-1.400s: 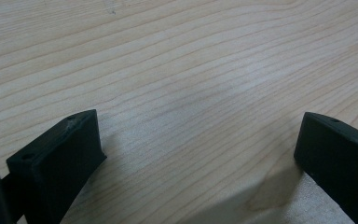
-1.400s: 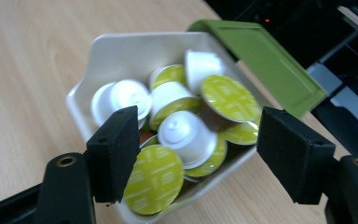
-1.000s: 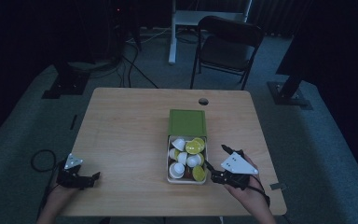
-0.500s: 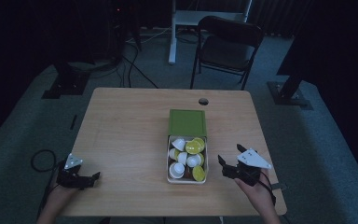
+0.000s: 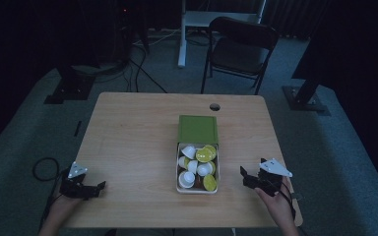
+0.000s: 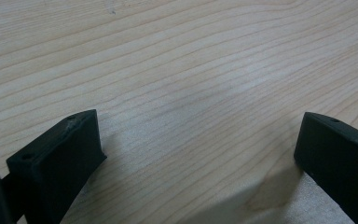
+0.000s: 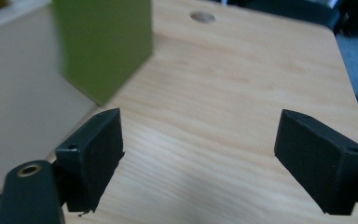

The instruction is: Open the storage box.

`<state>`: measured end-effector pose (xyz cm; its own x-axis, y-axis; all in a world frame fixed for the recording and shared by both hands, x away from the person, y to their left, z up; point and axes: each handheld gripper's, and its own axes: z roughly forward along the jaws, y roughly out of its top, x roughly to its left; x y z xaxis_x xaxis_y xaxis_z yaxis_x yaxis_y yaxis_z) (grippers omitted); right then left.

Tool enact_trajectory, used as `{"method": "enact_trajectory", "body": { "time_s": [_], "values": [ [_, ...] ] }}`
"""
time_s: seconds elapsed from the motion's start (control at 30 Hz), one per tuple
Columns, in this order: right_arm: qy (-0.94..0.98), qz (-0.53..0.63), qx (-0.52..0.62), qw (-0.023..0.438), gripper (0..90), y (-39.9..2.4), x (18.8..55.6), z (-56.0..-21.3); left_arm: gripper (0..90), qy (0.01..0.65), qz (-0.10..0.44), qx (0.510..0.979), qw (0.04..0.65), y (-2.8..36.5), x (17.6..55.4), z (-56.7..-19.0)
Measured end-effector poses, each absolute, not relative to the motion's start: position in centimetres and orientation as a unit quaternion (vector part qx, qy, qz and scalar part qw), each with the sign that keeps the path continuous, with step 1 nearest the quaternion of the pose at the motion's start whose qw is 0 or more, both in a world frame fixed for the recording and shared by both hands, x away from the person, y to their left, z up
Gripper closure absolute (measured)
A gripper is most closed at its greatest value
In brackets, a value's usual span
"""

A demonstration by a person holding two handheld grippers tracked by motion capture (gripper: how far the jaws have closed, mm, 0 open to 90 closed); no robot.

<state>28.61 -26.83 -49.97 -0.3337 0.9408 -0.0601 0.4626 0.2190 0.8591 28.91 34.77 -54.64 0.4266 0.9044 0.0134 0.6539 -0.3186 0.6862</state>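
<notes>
Resting low beside open box (image 5: 197, 164) of white and yellow-green capsules (image 5: 197, 167) at table (image 5: 138, 142) centre, right gripper (image 5: 246, 177) with jaws just opening, nothing between them; left gripper (image 5: 96, 188) near table's front-left edge, jaws apart, empty.

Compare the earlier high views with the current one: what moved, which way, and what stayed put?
The right tool drew away from the box of capsules, sliding toward the table's right near corner and sinking lower. Its jaws have just been opening and now stand wide, with nothing between them. The left tool kept its place near the left corner, jaws open and empty. The box, its green lid and the capsules lie as before.
</notes>
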Motion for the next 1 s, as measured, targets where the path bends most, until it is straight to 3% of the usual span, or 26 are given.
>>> {"method": "enact_trajectory", "body": {
  "time_s": [0.5,1.0],
  "values": [
    [0.687,0.324,0.581,0.292,13.4,-29.3,29.5,-52.9,0.8,0.495,0.203,0.786,0.308,34.8,28.9,-54.6],
    [0.691,0.293,0.601,0.275,13.4,-28.8,30.0,-54.2,0.8,0.495,0.203,0.786,0.308,34.8,28.9,-54.6]
  ]
}}
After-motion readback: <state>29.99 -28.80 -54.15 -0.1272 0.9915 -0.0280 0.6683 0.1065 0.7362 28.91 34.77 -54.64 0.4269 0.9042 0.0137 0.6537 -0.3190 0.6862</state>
